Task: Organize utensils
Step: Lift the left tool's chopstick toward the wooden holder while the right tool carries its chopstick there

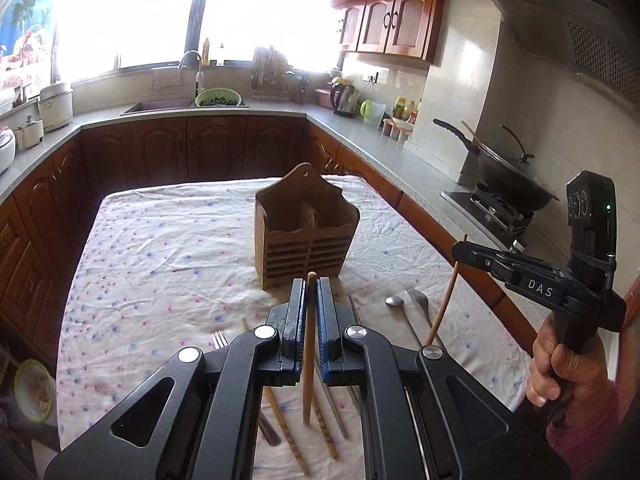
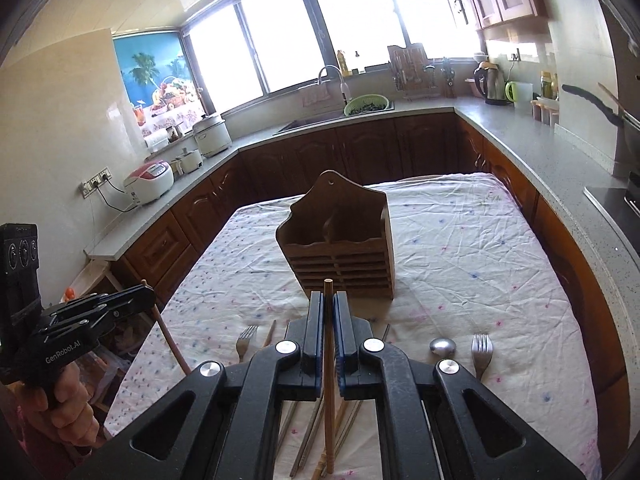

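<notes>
A slatted wooden utensil holder stands upright on the flowered tablecloth. My left gripper hangs above the cloth in front of it, shut on a wooden chopstick that points down. My right gripper is likewise shut on a second chopstick. Each gripper shows in the other's view: the right one with its stick, the left one with its stick. On the cloth lie a spoon, two forks and several chopsticks.
Kitchen counters with dark wood cabinets ring the table on three sides. A wok sits on a stove at the right, and a sink lies under the far window. A hand grips the right tool's handle.
</notes>
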A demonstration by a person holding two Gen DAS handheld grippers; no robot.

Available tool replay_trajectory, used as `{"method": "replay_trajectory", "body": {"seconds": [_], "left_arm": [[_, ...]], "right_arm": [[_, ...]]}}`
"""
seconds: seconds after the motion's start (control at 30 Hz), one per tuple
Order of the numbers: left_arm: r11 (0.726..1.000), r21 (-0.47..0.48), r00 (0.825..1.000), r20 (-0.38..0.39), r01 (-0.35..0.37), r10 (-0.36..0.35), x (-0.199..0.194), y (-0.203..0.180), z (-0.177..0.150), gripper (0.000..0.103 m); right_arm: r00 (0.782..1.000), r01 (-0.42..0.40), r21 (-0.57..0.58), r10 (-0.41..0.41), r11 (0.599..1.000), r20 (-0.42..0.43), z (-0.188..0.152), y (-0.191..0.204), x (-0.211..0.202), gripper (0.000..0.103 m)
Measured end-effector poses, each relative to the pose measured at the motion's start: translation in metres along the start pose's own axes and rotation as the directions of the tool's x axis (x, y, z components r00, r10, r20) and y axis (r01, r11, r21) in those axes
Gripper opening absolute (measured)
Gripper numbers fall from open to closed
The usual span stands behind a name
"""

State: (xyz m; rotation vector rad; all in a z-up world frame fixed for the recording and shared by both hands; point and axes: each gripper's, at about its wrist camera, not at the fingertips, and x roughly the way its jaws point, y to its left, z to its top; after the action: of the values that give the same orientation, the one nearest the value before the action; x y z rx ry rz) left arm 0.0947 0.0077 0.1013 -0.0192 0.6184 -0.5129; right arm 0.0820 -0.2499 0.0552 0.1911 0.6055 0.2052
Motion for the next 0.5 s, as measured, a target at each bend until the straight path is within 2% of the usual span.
{"method": "replay_trajectory", "body": {"seconds": [0.2,0.5], "left_arm": [[1.000,-0.019,0.998,0.069,-0.006,0.007,-0.013,0.003,0.009,0.004],[0.999,-0.040,0.992,0.128,0.001,0.005,-0.011,0.006,0.037,0.004]], "right_arm": [[0.998,0.022,-0.013,-0.021,1.000,0.066,0.007,0.006,-0.023,0.005],[0.984,0.049,-0.001,-0.048,0.999,0.171,0.041,0.000,-0.039,0.005]]}}
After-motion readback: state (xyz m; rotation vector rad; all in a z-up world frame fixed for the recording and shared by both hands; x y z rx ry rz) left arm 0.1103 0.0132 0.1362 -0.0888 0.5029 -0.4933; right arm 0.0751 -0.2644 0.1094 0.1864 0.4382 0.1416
